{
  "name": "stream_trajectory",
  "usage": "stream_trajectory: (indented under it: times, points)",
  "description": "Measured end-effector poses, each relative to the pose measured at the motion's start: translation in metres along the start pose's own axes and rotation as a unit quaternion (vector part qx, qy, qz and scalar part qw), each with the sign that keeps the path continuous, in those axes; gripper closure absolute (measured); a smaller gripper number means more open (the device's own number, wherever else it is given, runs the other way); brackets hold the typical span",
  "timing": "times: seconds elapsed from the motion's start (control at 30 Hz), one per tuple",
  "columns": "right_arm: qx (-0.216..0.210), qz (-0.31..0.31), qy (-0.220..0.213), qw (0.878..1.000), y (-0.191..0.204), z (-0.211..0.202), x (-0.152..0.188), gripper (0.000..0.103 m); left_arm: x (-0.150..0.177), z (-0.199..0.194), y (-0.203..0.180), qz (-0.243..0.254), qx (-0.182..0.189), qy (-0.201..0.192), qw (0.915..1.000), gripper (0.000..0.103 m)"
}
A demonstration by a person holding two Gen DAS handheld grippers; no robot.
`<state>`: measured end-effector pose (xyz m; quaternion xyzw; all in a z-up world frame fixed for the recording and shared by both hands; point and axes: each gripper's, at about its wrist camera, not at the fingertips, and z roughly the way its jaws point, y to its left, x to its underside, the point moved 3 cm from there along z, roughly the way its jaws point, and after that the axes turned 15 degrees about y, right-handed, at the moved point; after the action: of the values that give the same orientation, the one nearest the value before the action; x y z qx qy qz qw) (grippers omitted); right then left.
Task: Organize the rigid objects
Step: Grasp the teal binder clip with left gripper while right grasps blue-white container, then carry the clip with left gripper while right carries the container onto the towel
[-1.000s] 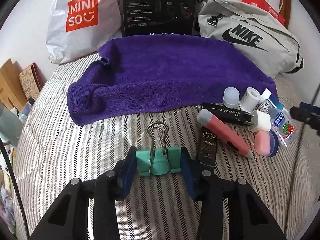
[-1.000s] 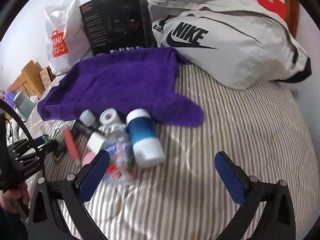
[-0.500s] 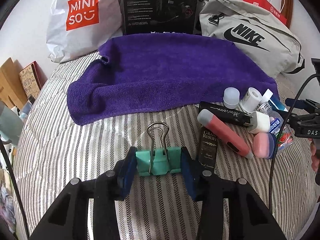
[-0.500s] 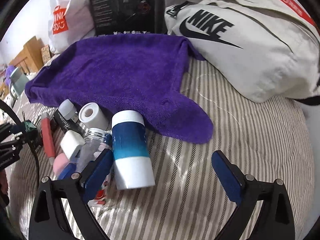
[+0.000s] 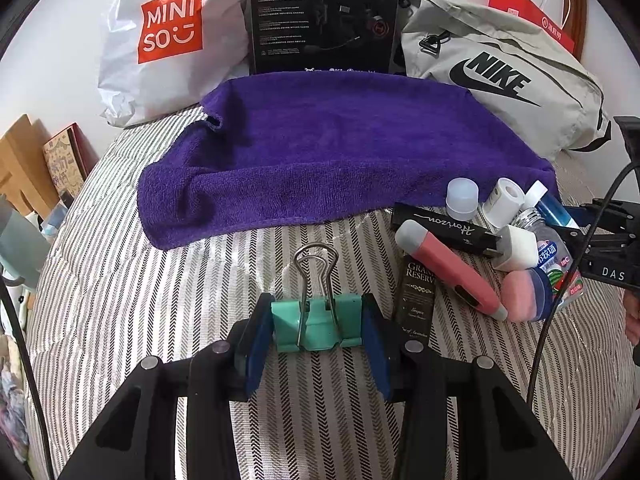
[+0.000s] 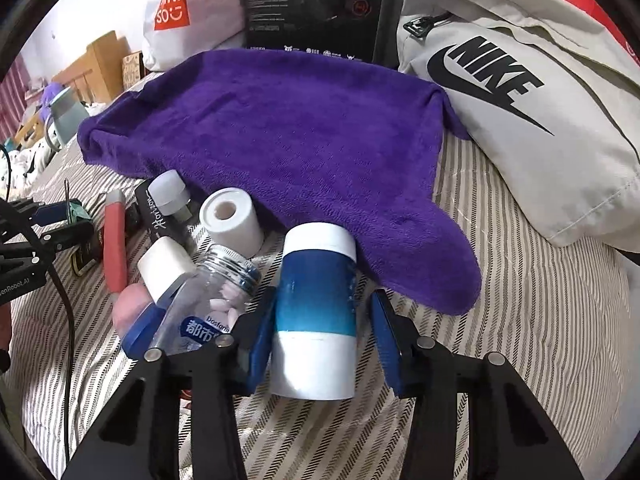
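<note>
— Jaws first: what does each hold?
— Left gripper (image 5: 318,330) pinches a teal binder clip (image 5: 316,326) at lower centre, wire handles tilted up. Right gripper (image 6: 322,332) straddles a blue-and-white canister (image 6: 316,316) lying on the striped bedding (image 6: 520,320); left pad touches, right pad stands just off.
— Containers?
— Left of the canister, a clear bottle (image 6: 212,304) holds pale tablets.

Soft even daylight, sharp focus, fisheye-bent edges, dark corners
</note>
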<state>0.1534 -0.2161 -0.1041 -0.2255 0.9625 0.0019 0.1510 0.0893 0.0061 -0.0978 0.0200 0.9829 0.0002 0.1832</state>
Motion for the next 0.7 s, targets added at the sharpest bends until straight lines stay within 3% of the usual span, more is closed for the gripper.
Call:
stream_trajectory:
  times: [0.53,0.63,0.7]
  points:
    - [-0.018,0.011,-0.01,1.0,-0.004,0.0009,0.0016,0.055,-0.0008,0.0004,-0.0006,-0.01,-0.003,-0.001,0.9999,0.063]
    - [-0.014,0.012,-0.008,1.0,-0.004,0.0,0.0026,0.059,-0.0028,0.0,0.0004,-0.01,0.001,0.002,0.9999,0.063]
    - [-0.023,0.011,-0.003,1.0,-0.0026,-0.0015,0.003,0.067,-0.0029,-0.0009,0.0013,-0.012,0.003,0.003,0.9999,0.063]
